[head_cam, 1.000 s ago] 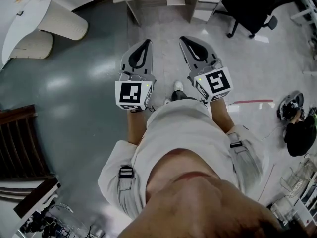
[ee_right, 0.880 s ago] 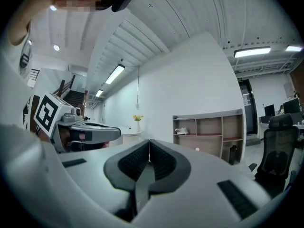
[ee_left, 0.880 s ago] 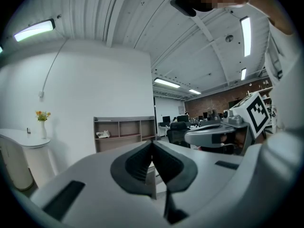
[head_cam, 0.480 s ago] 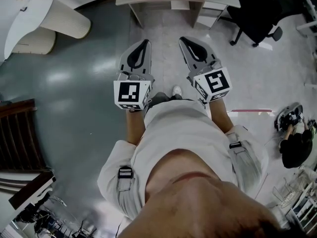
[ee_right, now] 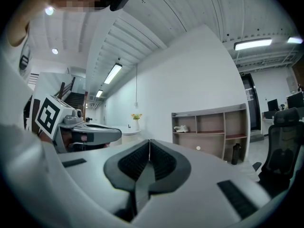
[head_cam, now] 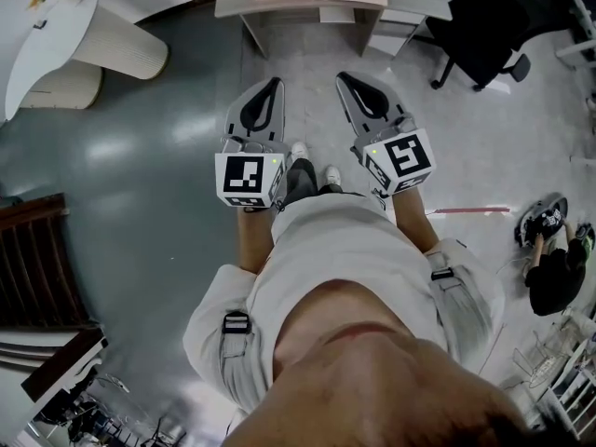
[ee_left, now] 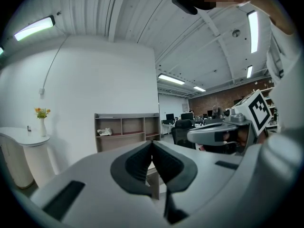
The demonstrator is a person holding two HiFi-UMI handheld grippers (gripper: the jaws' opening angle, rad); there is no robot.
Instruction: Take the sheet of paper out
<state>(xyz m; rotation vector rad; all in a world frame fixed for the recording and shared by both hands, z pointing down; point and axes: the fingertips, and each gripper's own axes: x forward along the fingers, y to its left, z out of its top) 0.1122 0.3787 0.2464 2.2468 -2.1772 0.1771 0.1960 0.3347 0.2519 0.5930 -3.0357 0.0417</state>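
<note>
Holding nothing, left gripper (ee_left: 152,144) fingers together, right gripper (ee_right: 149,143) seemingly likewise

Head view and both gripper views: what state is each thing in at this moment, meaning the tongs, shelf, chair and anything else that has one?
Left tongs: shut, nothing between them.
Right tongs: shut, nothing between them.
Shelf unit: open-fronted, a white object in one upper compartment.
Office chair: unoccupied.
Flower vase: upright.
Sheet of paper: not in view.

Grey floor (head_cam: 140,184) — shelf unit (ee_left: 126,131), ofc chair (head_cam: 484,26)
</note>
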